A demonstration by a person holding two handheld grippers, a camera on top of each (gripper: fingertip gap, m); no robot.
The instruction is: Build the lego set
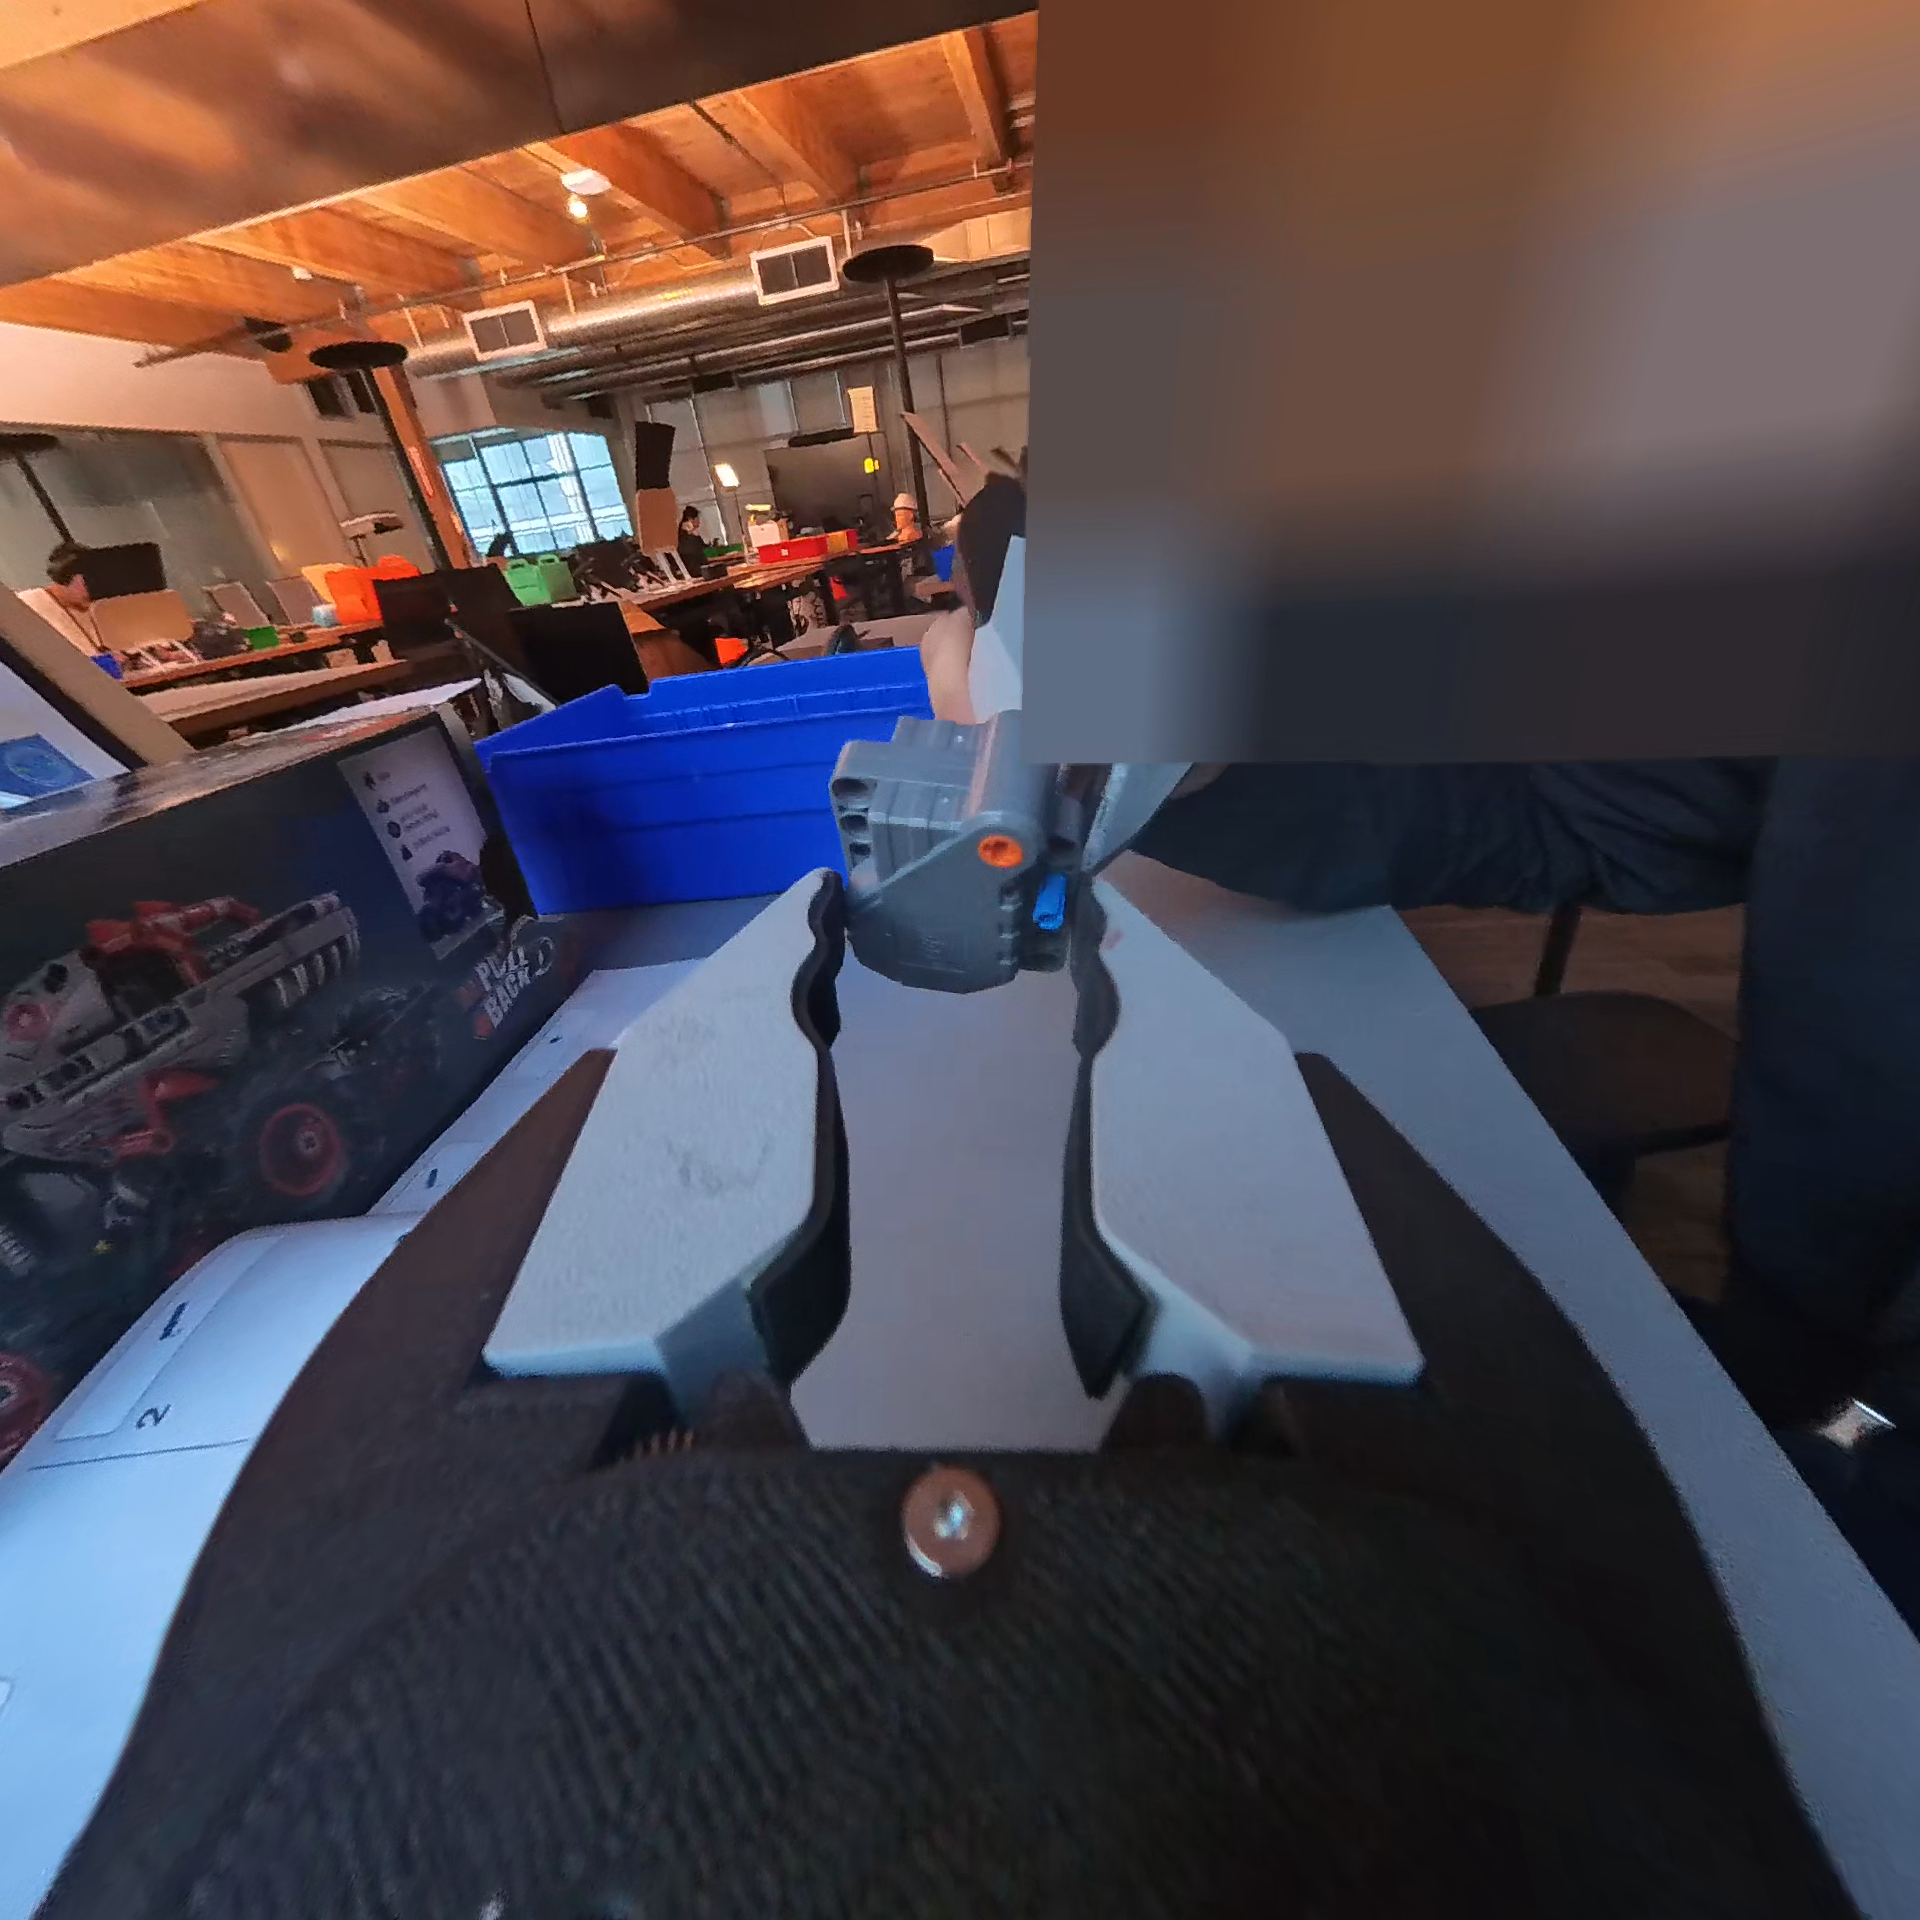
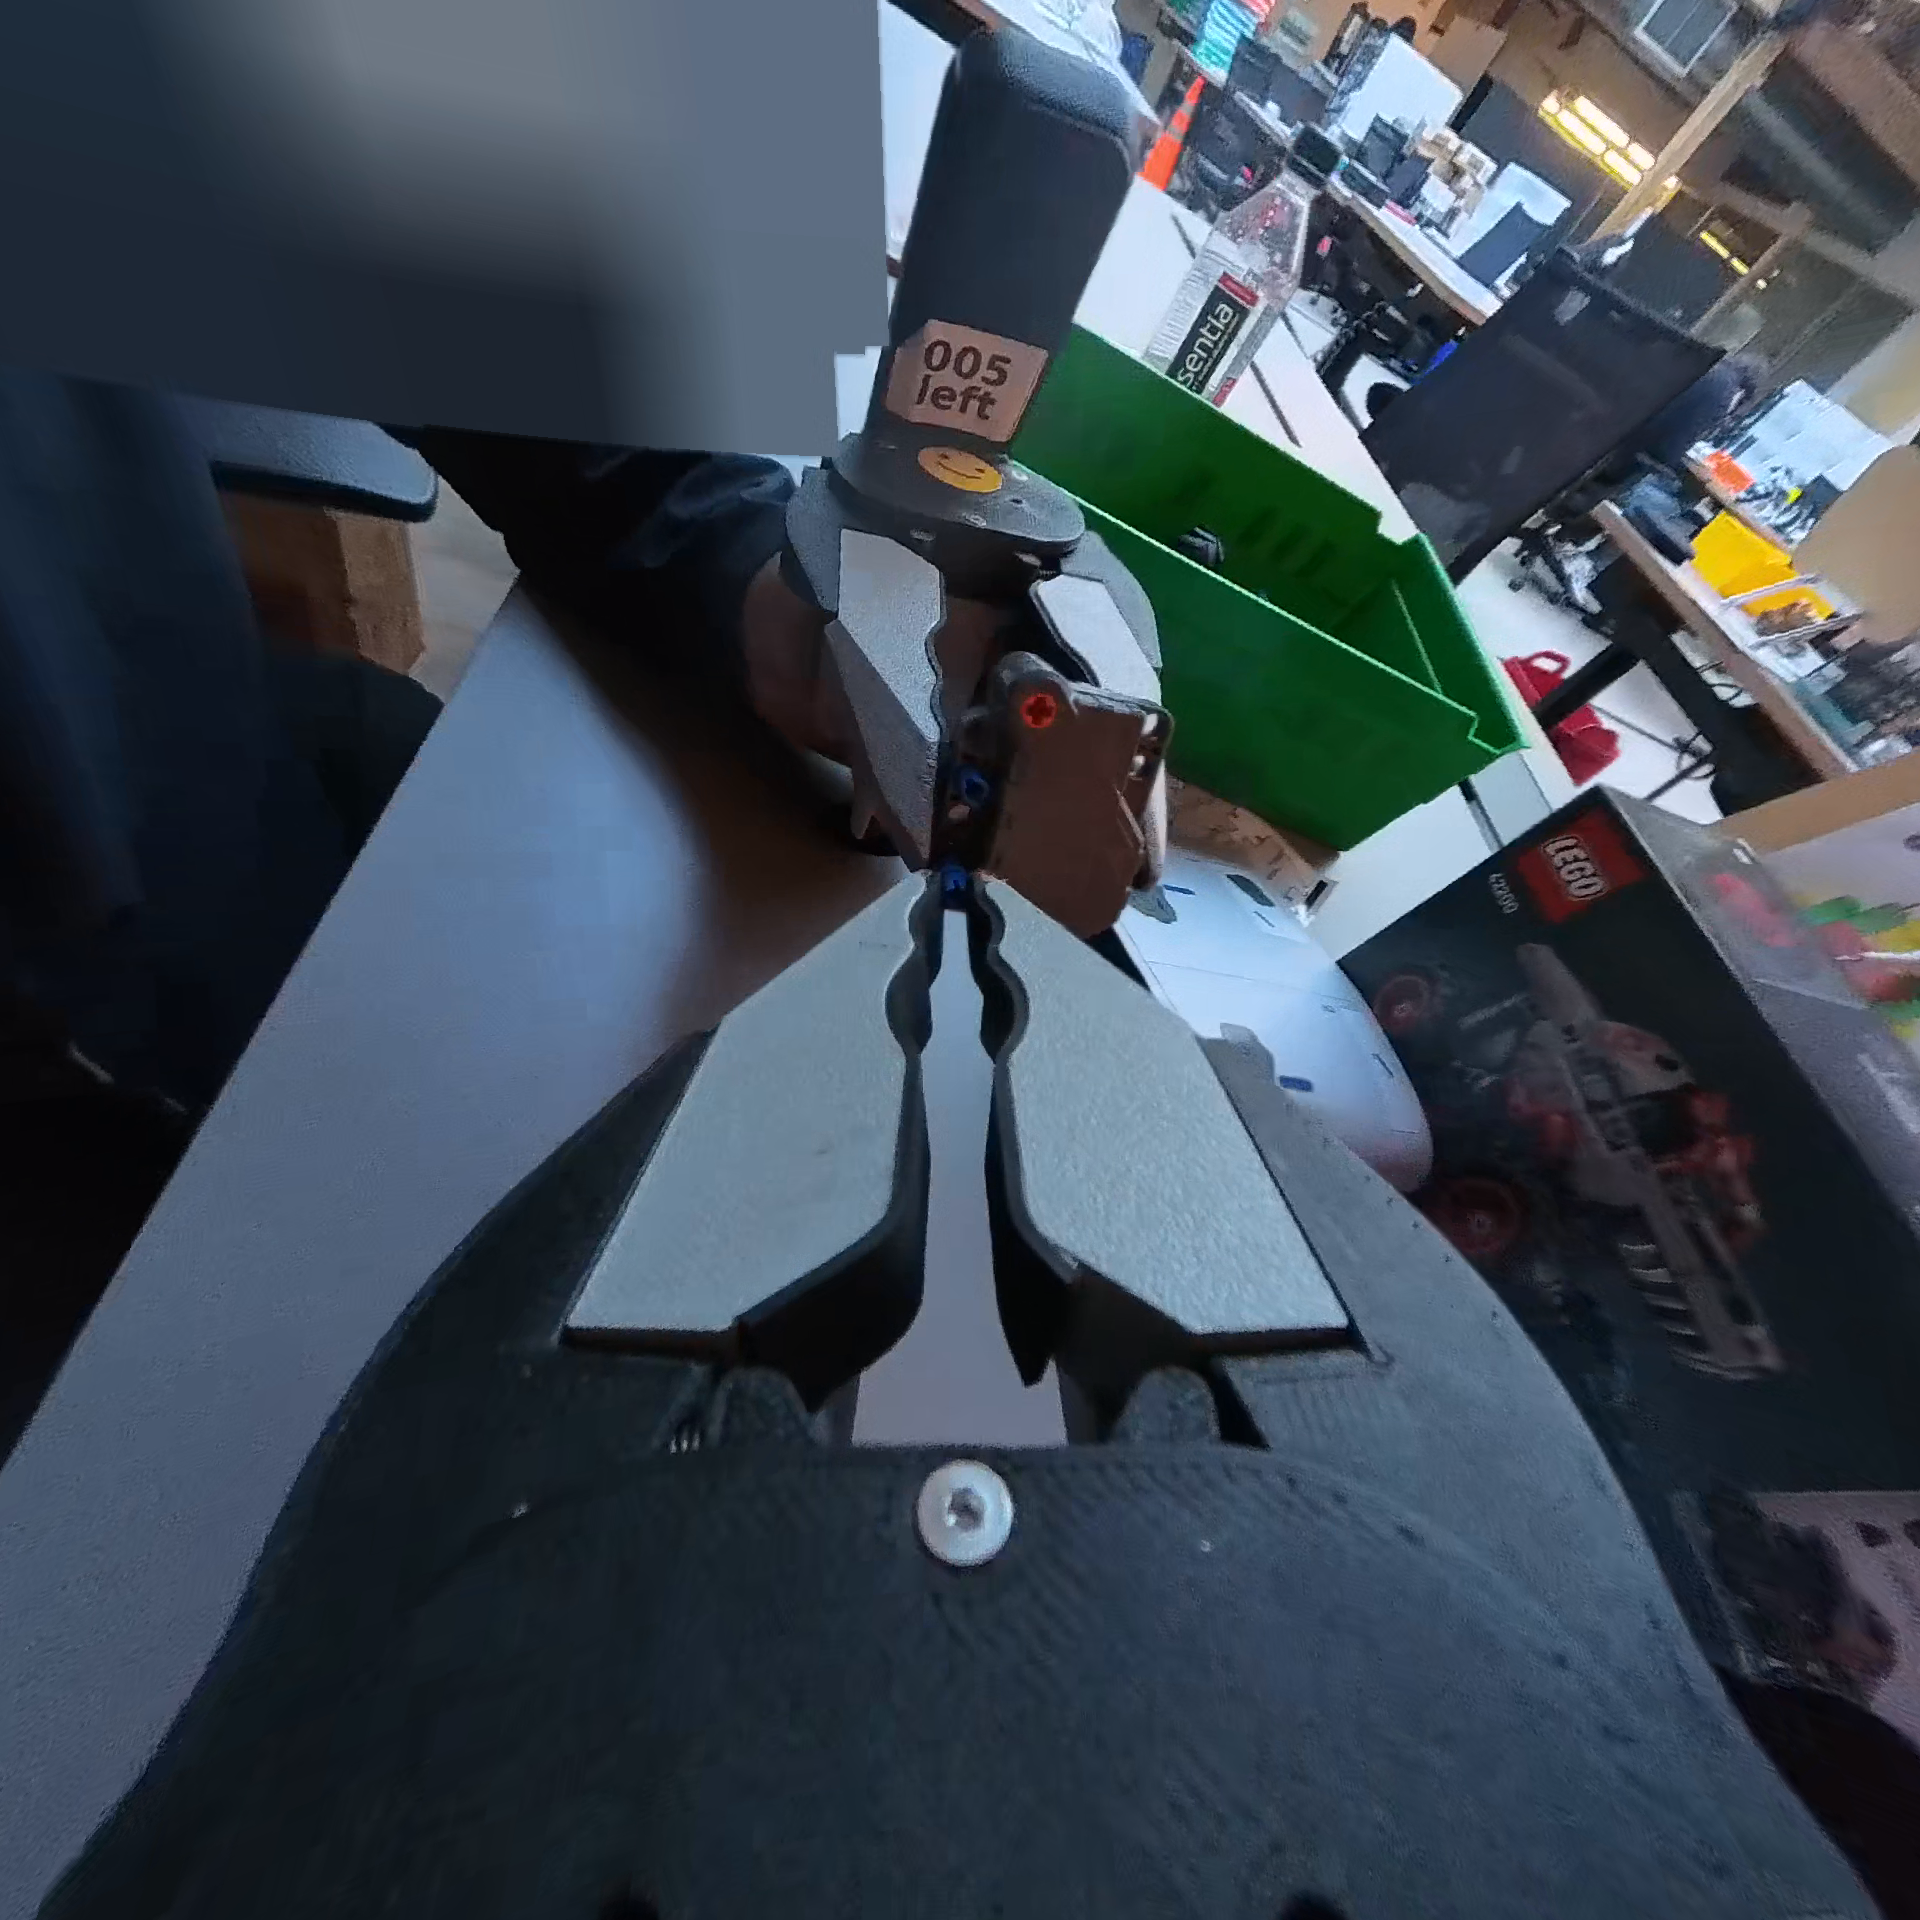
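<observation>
My left gripper (image 1: 951,909) is shut on a grey Lego motor block (image 1: 935,862) that has an orange axle hole and holds it above the table. A blue pin (image 1: 1051,902) sticks out of the block's right side. In the right wrist view my right gripper (image 2: 954,891) is shut on a small blue pin (image 2: 954,883), its tip right at the block (image 2: 1070,800). The left gripper (image 2: 1029,790) shows there from the front, clamped on the block. One grey finger of the right gripper (image 1: 1138,805) shows behind the block in the left wrist view.
A blue bin (image 1: 707,790) stands behind the block, a green bin (image 2: 1278,644) farther along the table (image 2: 468,987). The Lego box (image 1: 239,987) (image 2: 1621,1091) and a white numbered parts tray (image 1: 208,1351) (image 2: 1268,997) lie beside. A water bottle (image 2: 1236,281) stands behind the green bin. Both grippers' tips are close together, under 4 cm apart.
</observation>
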